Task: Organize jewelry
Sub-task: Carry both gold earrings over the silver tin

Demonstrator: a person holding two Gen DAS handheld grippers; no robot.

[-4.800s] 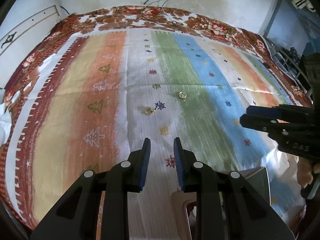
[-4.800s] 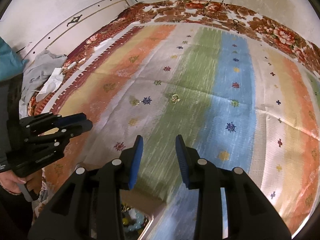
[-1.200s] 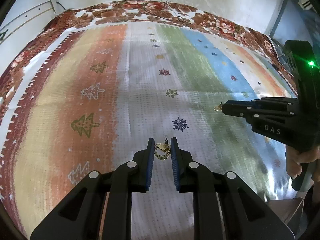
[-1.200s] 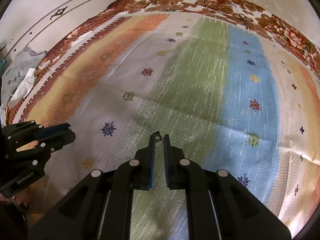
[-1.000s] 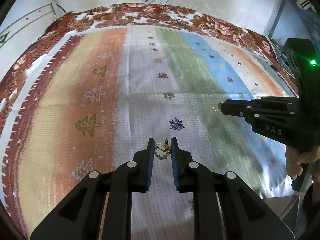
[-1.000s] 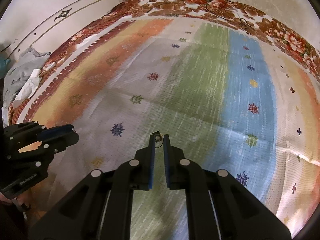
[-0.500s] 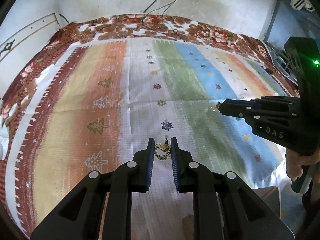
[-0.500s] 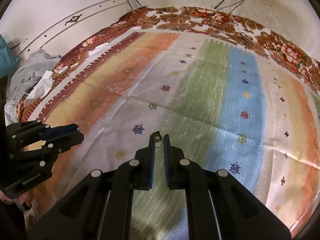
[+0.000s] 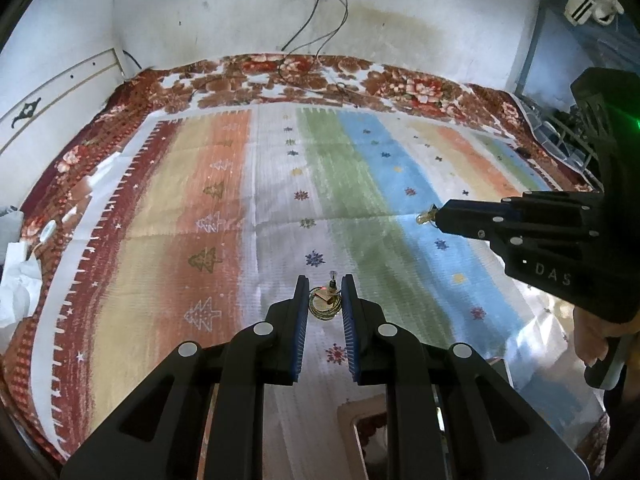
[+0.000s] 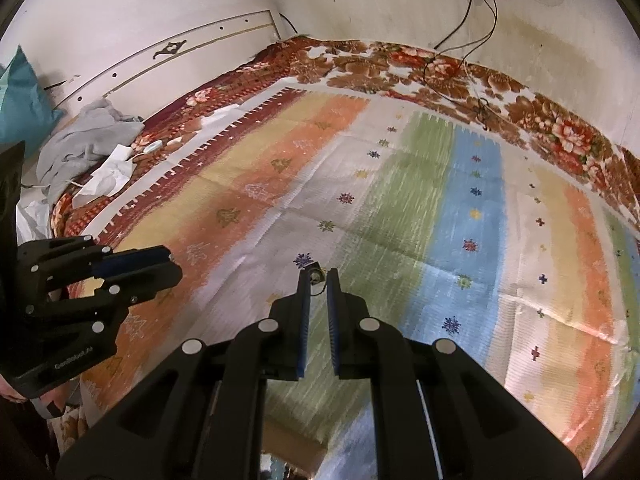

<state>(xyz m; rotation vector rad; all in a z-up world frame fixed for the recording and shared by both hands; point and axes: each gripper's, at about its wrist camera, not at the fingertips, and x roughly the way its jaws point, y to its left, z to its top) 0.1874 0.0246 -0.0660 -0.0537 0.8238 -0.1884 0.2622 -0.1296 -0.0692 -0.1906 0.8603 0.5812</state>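
Now, in my left claw (image 9: pixel 324 296) I held a small round gold earring with a tiny stud on top (image 9: pixel 324 303), pinched between the two blue pads near their tips, so the claw was closed on it and the piece was above the cloth, not lying on it. In my right claw (image 10: pixel 318 278) there was a second small gold earring (image 10: pixel 316 276), clamped at the very tips, where the pads stood almost together; from the left camera this piece showed as a little gold glint sticking out of the black fingers (image 9: pixel 426 216). I judged that I gripped both so far forward because the pieces were tiny and flat, and only the tips could get them off the cloth.

Both claws hung over the striped woven bedcover with small flowers and trees (image 9: pixel 360 184), the left one above the white stripe and the right one above the green and blue stripes. Under it lay the brown and red floral blanket (image 9: pixel 304 80), which reached to the stained white wall (image 9: pixel 240 8).

At the bottom edge of the left view I saw a corner of a pale box with something inside (image 9: pixel 360 432), partly hidden by my fingers. I supposed it was the place for the jewelry, so the carrying was probably the step in hand, with the placing not yet done. A weak grip could drop a piece into the folds.
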